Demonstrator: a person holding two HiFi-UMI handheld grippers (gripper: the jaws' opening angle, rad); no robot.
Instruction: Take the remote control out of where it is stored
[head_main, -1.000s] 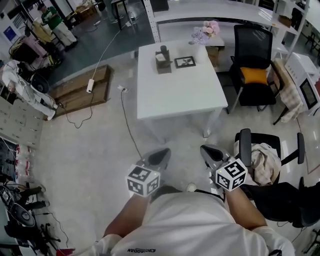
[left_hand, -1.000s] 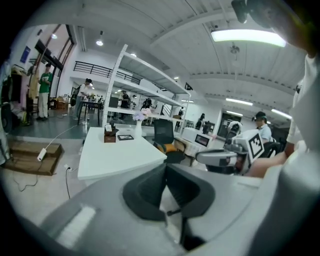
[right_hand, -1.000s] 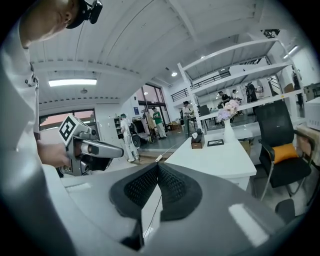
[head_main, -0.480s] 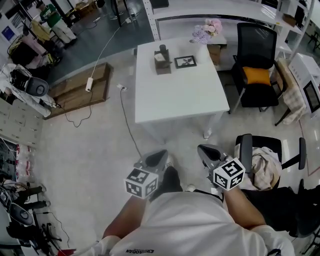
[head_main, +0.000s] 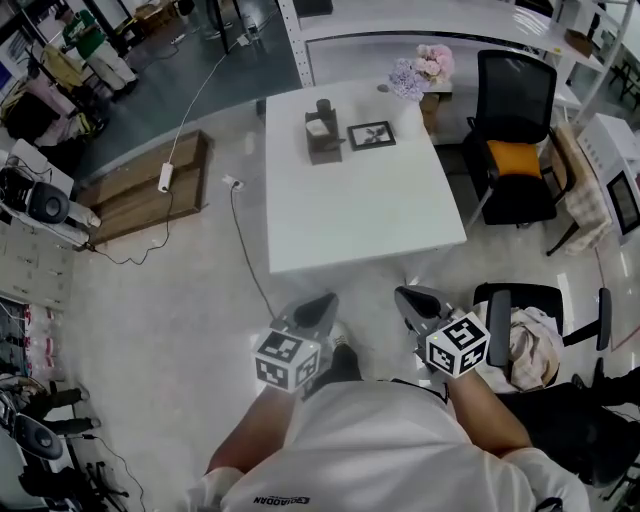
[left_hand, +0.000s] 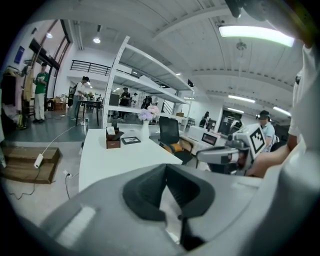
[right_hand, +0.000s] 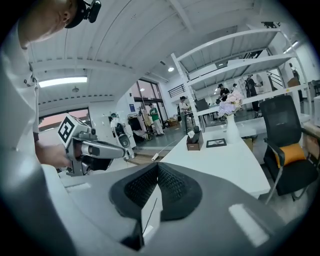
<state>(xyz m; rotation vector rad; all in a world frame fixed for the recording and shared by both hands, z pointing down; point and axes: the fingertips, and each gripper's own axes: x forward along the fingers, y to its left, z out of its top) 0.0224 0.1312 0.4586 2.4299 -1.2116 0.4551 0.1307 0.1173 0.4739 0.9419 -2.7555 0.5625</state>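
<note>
Not begun: left hand-held gripper (head_main: 327, 301) and right hand-held gripper (head_main: 406, 296) clenched, empty, well short of storage box (head_main: 322, 135) on worktop (head_main: 360, 210).

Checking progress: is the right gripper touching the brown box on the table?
Apart. Head view: right gripper over the floor, short of the table; brown box far beyond.

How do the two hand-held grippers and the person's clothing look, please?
The left hand-held gripper and right hand-held gripper are grey, tapering to dark pads. Each carries a white cube with black square markers. The person wears a white short-sleeved shirt with small dark lettering.
</note>
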